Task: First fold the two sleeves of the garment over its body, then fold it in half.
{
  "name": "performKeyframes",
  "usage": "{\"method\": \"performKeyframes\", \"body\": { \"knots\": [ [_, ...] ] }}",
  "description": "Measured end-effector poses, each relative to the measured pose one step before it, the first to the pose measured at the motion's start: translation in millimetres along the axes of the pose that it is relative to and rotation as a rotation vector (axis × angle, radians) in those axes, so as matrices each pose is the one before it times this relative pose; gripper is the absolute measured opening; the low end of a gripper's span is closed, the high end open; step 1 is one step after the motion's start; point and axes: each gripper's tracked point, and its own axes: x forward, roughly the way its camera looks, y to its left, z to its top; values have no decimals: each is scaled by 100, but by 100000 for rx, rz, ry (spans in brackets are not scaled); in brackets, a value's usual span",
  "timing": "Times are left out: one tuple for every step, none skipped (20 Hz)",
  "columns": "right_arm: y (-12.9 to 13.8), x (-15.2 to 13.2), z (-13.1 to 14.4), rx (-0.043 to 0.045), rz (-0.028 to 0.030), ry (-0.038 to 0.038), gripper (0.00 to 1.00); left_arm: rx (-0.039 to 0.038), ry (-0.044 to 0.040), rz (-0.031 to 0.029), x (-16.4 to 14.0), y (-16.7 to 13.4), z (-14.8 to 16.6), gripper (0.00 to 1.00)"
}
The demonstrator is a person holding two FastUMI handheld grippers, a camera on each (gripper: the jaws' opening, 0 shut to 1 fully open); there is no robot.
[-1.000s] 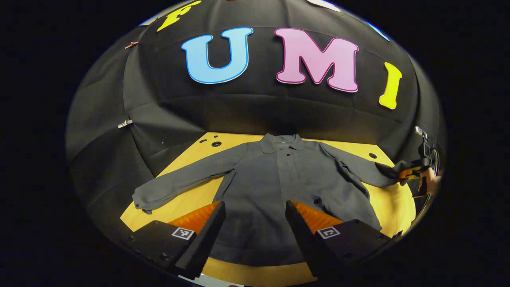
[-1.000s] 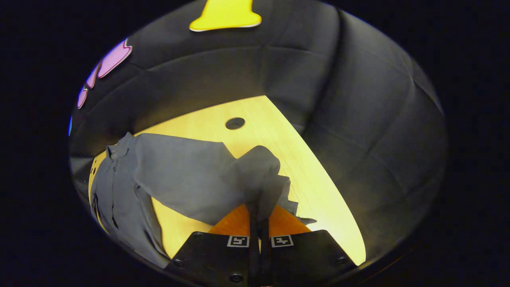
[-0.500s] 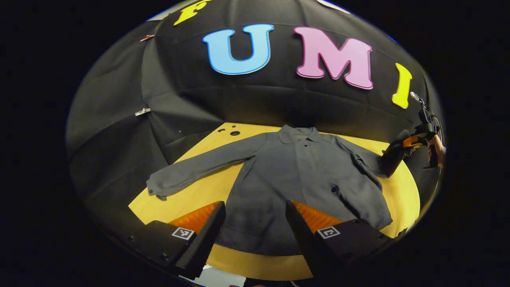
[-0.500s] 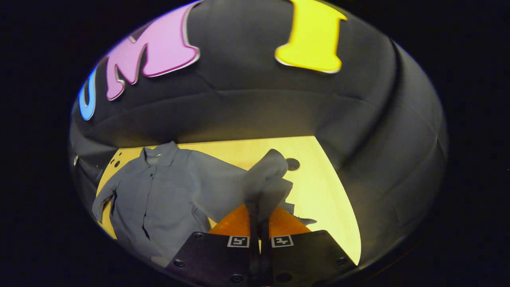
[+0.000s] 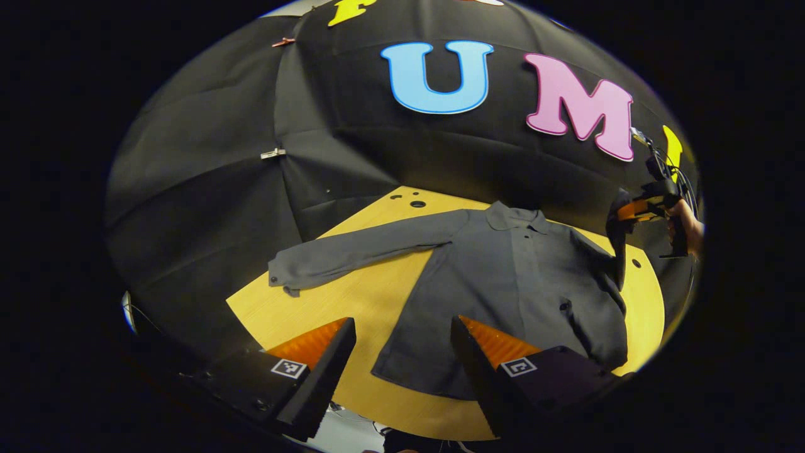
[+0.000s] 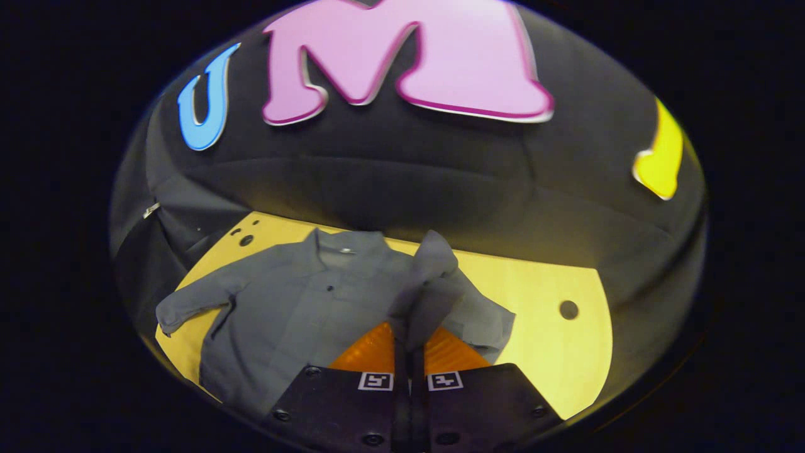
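Right gripper (image 6: 409, 340), clamped on the sleeve (image 6: 427, 277), is lifting it lower center; should lay it flat across the garment (image 5: 503, 283). Left gripper (image 5: 402, 352) is hanging apart.

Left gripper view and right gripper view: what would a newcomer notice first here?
A grey shirt lies spread on the yellow table, one sleeve stretched flat. The other sleeve hangs lifted, pinched in the right gripper. The left gripper hovers open near the hem.
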Motion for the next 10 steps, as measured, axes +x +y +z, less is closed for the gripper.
{"method": "performKeyframes", "body": {
  "knots": [
    [2076, 636, 327, -2452, 2416, 128, 5, -1335, -62, 1365, 164, 532, -97, 96],
    [1911, 634, 247, -2737, 2176, 362, 5, -1411, -246, 1401, 175, 603, 102, 96],
    [1843, 683, 174, -2428, 2197, 448, 5, -1479, -338, 1588, 260, 640, 84, 96],
    [2035, 810, 39, -1767, 2505, 958, 5, -1252, -29, 1526, 166, 571, 142, 96],
    [1902, 1126, -69, -747, 2782, 979, 5, -1223, -18, 1519, 72, 546, -57, 96],
    [1982, 1052, -93, -487, 2699, 942, 5, -1130, -203, 1250, -13, 523, 271, 96],
    [1709, 697, -214, -1186, 1960, 1141, 5, -743, -306, 1100, -63, 445, 121, 96],
    [1511, 846, -83, -1627, 1510, 713, 5, -299, -129, 966, -70, 526, 242, 96],
    [1638, 961, 101, -943, 1360, 408, 5, -45, -322, 722, -193, 564, 135, 96],
    [1696, 820, 24, 166, 1668, 552, 5, 187, -557, 492, -146, 587, 239, 96]
  ]
}}
